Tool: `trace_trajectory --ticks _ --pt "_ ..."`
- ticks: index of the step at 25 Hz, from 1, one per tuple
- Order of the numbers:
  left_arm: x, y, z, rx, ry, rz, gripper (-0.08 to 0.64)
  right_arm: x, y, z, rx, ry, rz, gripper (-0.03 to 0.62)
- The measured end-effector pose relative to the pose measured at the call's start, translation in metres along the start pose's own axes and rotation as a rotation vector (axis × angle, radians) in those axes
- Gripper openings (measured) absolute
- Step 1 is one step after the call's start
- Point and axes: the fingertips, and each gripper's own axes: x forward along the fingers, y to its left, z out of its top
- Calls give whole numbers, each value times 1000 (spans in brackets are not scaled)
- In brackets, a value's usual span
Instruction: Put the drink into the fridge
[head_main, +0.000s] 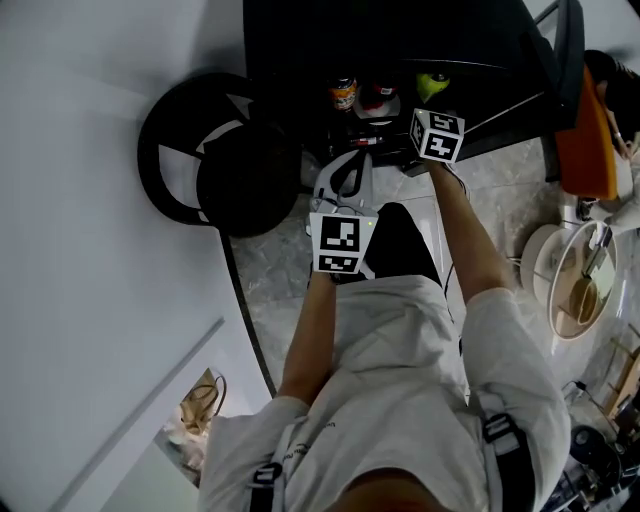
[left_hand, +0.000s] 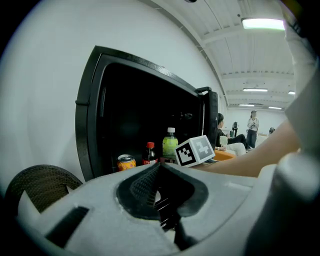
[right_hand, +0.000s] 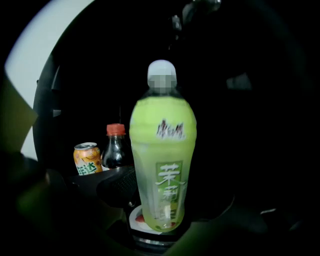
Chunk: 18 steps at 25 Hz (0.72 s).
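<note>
The fridge (head_main: 300, 60) stands open. I see the right arm stretched toward it, with the right gripper (head_main: 433, 108) clamped on the upright green drink bottle (right_hand: 162, 150) at the fridge's mouth. The left gripper (head_main: 340, 185), jaws together and empty, hangs short of the fridge.

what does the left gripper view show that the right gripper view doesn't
Only the left gripper view: the other gripper's marker cube, people in the bright room behind, ceiling lights, and the left gripper, jaws together and empty. Only the right gripper view: the right gripper closed on the green tea bottle, label up close. Both: that bottle, the orange can and the red-capped dark bottle in the dark fridge.
</note>
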Motion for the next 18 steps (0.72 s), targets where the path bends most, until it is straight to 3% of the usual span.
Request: trace_trajectory --ticks 9,14,18 --pt "-58 -21 45 26 11 -21 9 -66 2 -5 44 88 -54 279" --pt "-97 -38 71 3 6 -27 9 -146 12 23 109 29 -86 279" --pt "-123 -51 87 -6 9 -25 9 -202 35 58 129 -36 -50 278"
